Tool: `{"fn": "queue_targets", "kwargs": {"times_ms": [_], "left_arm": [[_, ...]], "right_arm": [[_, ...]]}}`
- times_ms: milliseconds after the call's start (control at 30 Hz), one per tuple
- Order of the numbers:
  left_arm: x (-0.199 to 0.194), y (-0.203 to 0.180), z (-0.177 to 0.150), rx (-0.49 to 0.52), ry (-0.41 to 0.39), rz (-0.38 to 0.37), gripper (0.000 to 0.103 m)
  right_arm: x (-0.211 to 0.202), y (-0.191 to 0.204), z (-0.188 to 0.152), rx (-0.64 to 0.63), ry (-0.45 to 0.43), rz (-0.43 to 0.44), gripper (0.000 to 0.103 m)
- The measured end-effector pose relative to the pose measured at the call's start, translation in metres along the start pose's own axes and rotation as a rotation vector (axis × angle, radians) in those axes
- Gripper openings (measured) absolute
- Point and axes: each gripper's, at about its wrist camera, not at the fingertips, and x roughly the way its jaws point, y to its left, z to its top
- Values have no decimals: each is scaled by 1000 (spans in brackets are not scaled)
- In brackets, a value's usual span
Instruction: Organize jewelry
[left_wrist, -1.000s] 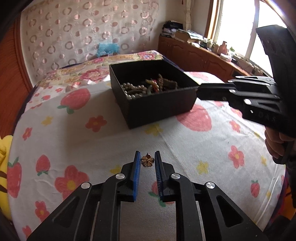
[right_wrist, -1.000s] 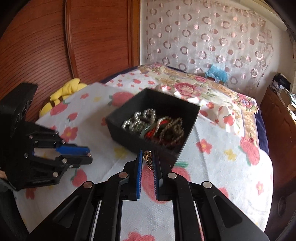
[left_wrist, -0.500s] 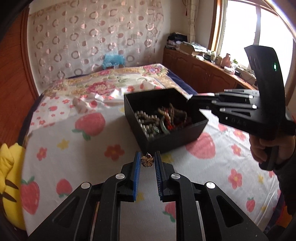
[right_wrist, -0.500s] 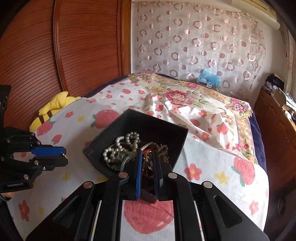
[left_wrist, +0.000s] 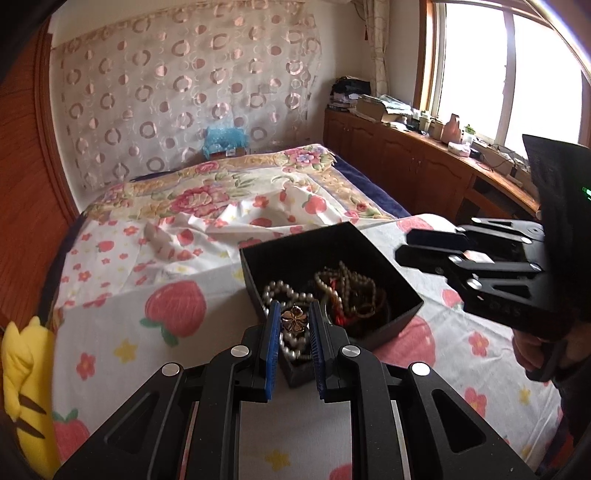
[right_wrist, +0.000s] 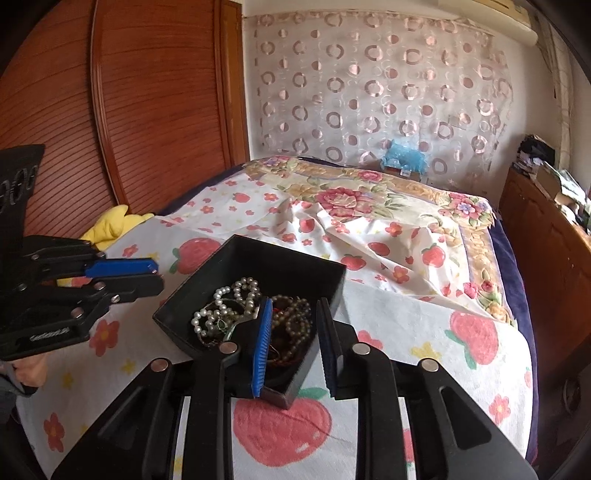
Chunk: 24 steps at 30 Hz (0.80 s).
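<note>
Flower-shaped gold pendant (left_wrist: 293, 319), small, glossy, five rounded petals, pinched between the blue ribbed pads of the left gripper (left_wrist: 292, 325); jaws narrow, pressing on both sides of the charm. Held in the air over the near-left corner of the open square black jewelry box (left_wrist: 402, 284), above the white pearl strand (left_wrist: 275, 291) coiled inside. Left of the box, well apart: bare strawberry-and-flower printed white bedsheet (left_wrist: 166, 266), then yellow plush toy (left_wrist: 22, 373) at the bed's edge beside the red-brown wooden wardrobe door (left_wrist: 18, 229).

Inside the box, left to right: white pearl strand, then a tangle of brown and olive bead necklaces (left_wrist: 354, 291) with a red thread among them, heaped toward the right wall.

Right of the box in the left wrist view: right gripper (left_wrist: 400, 245), black, level, tips near the box's far right rim, held by a hand (left_wrist: 535, 350) at the frame's edge.

From the right wrist view: right gripper (right_wrist: 293, 314) poised above the near side of the box (right_wrist: 280, 262), jaws opening, blue pads apart, nothing pressed between them; bead necklaces (right_wrist: 295, 317) visible through the gap, lying in the box below. Pearl strand (right_wrist: 225, 302) left of the pads. Left gripper (right_wrist: 157, 275) just left of the box's left corner.
</note>
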Motion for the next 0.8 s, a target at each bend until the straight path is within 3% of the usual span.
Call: {"fn": "queue_targets", "kwargs": {"times_ms": [333, 400, 467, 533, 600, 667, 700, 800], "left_arm": [[19, -4, 14, -15, 4, 8, 16], [19, -5, 15, -23, 3, 12, 29], [16, -4, 14, -34, -2, 10, 54], [14, -2, 11, -46, 0, 14, 56], [10, 1, 7, -57, 1, 31, 65], [3, 2, 1, -67, -8, 47, 81], [-1, 2, -2, -70, -12, 58, 83], [-13, 3, -10, -76, -16, 74, 94]], "right_arm": [[-16, -13, -16, 31, -4, -23, 27], [-19, -13, -18, 36, -6, -24, 27], [-21, -13, -21, 43, -8, -25, 27], [-24, -12, -23, 50, -9, -34, 27], [-26, -10, -25, 60, -12, -44, 27], [-30, -8, -28, 70, -19, -47, 27], [-32, -6, -30, 75, -23, -52, 28], [-40, 0, -34, 92, -45, -58, 53]]}}
